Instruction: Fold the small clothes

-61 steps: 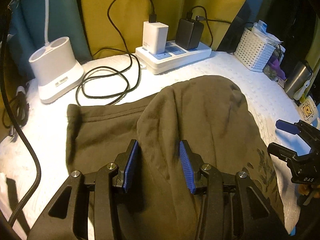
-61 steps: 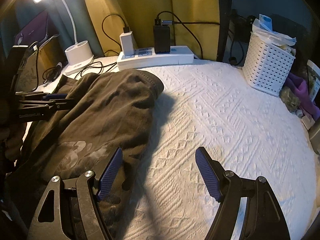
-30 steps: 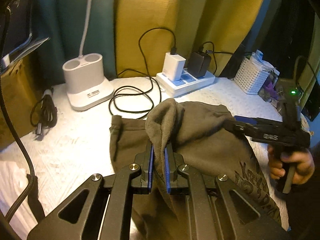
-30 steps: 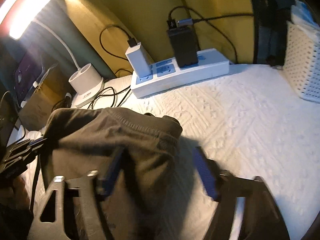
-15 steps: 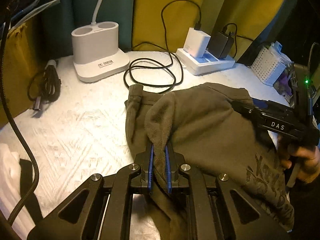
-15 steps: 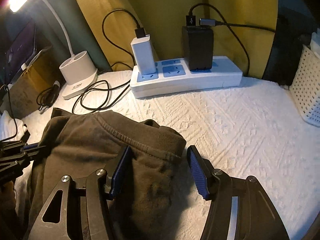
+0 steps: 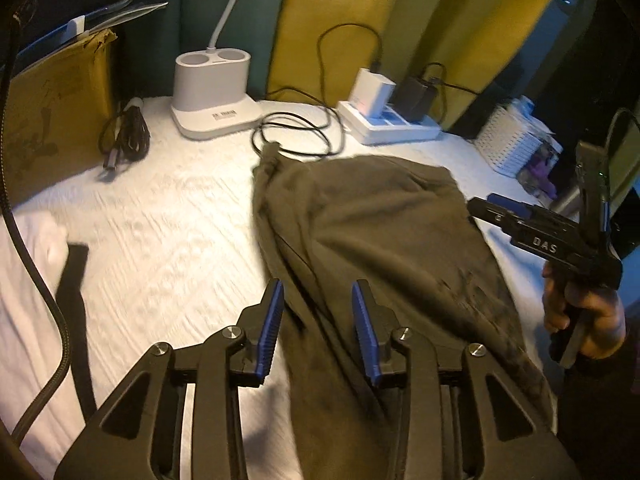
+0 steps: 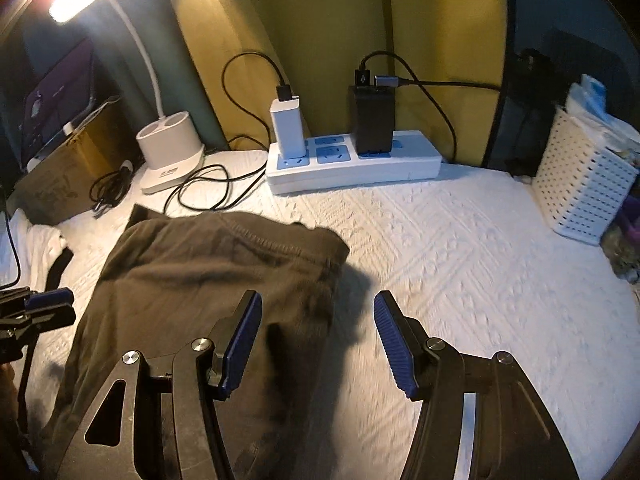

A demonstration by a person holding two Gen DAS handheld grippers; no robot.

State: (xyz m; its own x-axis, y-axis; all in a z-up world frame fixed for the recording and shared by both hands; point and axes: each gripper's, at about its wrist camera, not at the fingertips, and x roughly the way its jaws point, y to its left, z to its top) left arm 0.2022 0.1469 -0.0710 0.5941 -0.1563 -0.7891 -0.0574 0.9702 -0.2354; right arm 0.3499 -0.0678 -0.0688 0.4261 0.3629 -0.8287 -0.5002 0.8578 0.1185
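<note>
Olive-brown shorts [image 7: 384, 248], one pair, are spread at frame centre on the white textured cover [image 8: 460, 248]. Left gripper [image 7: 316, 322] and right gripper [image 8: 318, 332] are held open above it, gripping nothing. Two chargers [image 8: 372, 120] are plugged into one power strip [image 8: 360, 162] before yellow curtains [image 8: 320, 20].

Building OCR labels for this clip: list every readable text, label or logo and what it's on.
"DAS": on the right gripper.
Lamp base: dark label, too blurred to read.
Dark garment: printed graphic, unreadable.
Cardboard box: markings, unreadable.
Nothing else legible.
</note>
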